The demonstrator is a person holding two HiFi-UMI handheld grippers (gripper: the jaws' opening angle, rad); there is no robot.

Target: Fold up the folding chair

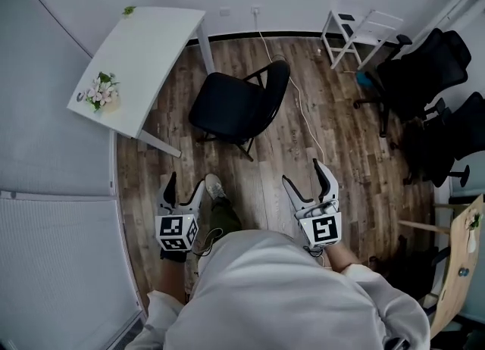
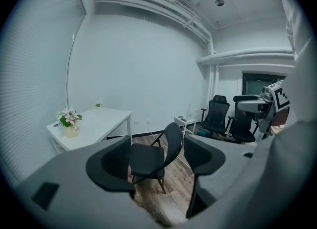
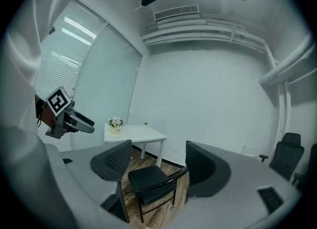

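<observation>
- Head view looks steeply down on a person standing on a wood floor [image 1: 348,167], a gripper in each hand, one shoe [image 1: 214,186] fwd
- Folding chair [image 1: 236,104]: black, unfolded, upright on the floor ahead of the person; seat to the left, backrest to the right; just right of the white table [image 1: 151,53]
- Left gripper [image 1: 186,184]: jaws spread, nothing btwn them; well short of the chair, which shows far off through the gap
- Right gripper [image 1: 303,173]: jaws spread too, empty; also well apart from the chair
- Table stands far left w/ a pot of pink & white flowers [image 1: 101,91] near its left edge
- White cable [image 1: 301,110] runs along the floor past the chair's right side
- Far right: small white rack [image 1: 362,30], black office chairs [image 1: 424,76]
</observation>
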